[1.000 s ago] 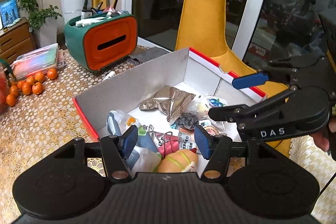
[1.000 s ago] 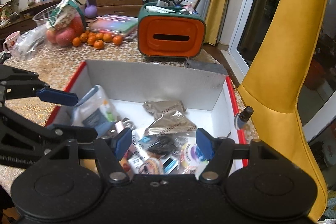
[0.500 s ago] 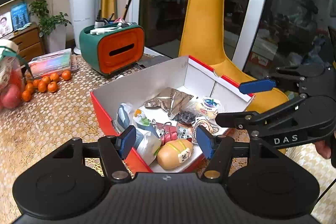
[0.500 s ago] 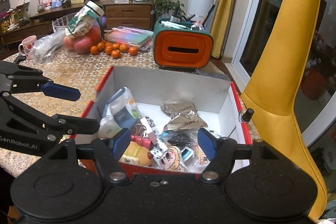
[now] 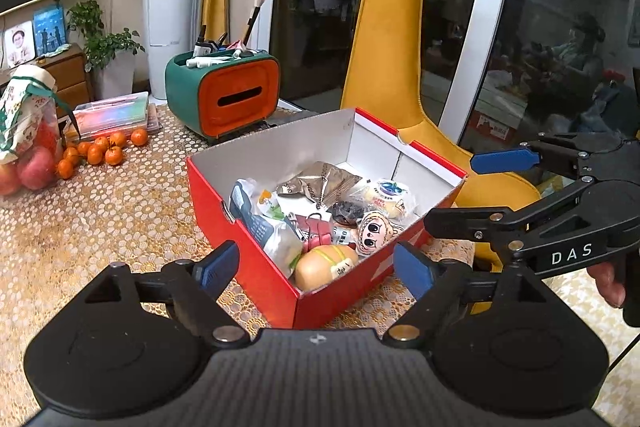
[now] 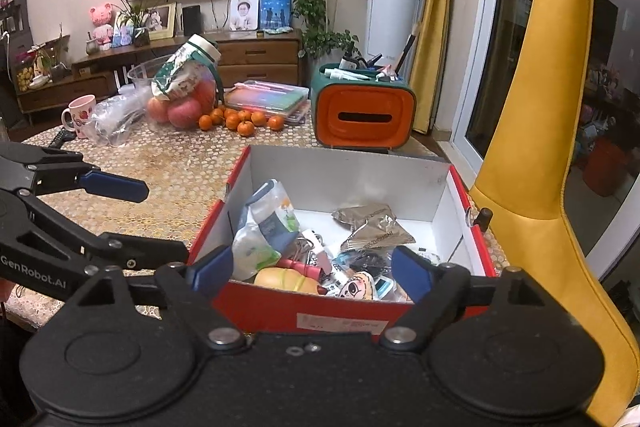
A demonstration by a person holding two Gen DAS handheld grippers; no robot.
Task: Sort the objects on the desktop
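Observation:
A red shoebox (image 5: 248,259) (image 6: 344,319) with a white inside sits on the table. It holds several small items: a silver snack packet (image 5: 320,183) (image 6: 372,223), a white-blue pouch (image 5: 256,215) (image 6: 268,227), a yellow bun toy (image 5: 326,265) (image 6: 288,281) and a cartoon-face sticker (image 5: 374,229). My left gripper (image 5: 316,269) is open and empty, held back from the box's near corner. My right gripper (image 6: 312,269) is open and empty, held back from the box's near side. Each gripper shows in the other's view, at the right (image 5: 500,187) and at the left (image 6: 132,219).
A green-and-orange tissue box with pens (image 5: 224,95) (image 6: 364,107) stands behind the shoebox. Small oranges (image 5: 104,147) (image 6: 244,119), a bag of apples (image 6: 184,91), a pink mug (image 6: 80,115) and a flat plastic case (image 6: 268,99) lie at the far left. A yellow chair (image 6: 552,147) stands to the right.
Both grippers have pulled back and up from over the box; the box now looks smaller and its red outer sides show. Both stay open and empty.

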